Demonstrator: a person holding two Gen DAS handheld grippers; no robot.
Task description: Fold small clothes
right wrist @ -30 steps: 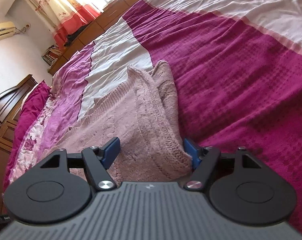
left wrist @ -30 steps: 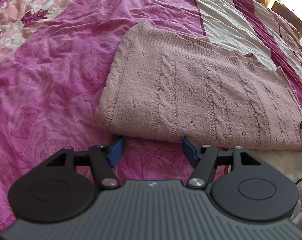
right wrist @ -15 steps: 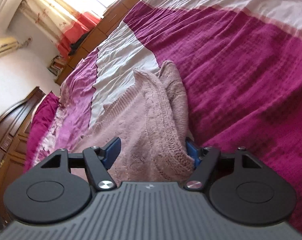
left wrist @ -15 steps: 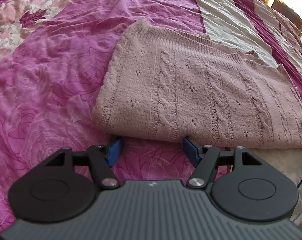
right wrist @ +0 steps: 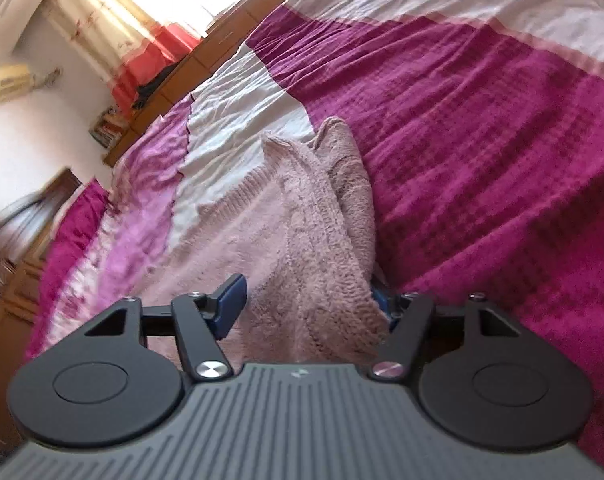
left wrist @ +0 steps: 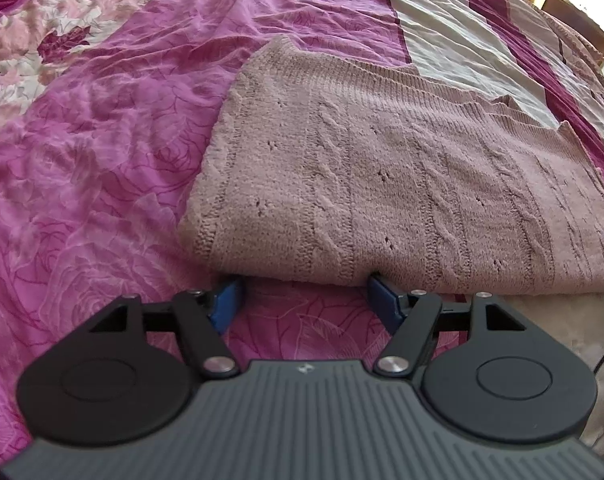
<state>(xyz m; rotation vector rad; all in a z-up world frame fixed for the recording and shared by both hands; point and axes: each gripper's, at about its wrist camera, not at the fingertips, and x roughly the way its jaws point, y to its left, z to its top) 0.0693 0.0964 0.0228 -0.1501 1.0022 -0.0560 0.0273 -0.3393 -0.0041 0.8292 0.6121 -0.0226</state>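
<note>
A dusty-pink cable-knit sweater (left wrist: 382,168) lies folded flat on the bed. My left gripper (left wrist: 306,294) is open, its blue fingertips (left wrist: 225,300) right at the sweater's near folded edge, the tips partly tucked beneath it. In the right wrist view the same sweater (right wrist: 302,240) runs away from me as a raised fold. My right gripper (right wrist: 310,300) is open, with the sweater's near corner lying between the jaws. Its right fingertip is mostly hidden behind the knit.
The bed carries a pink rose-print cover (left wrist: 81,152) with white (left wrist: 454,28) and magenta (right wrist: 482,140) stripes. A wooden cabinet (right wrist: 5,292), curtains (right wrist: 113,40) and a low wooden shelf (right wrist: 149,108) stand beyond the bed. A pale fluffy fabric (left wrist: 554,320) lies at the right.
My left gripper crept slightly forward under the sweater's edge. My right gripper tilted and pushed a little further onto the sweater corner; its view is blurred from motion.
</note>
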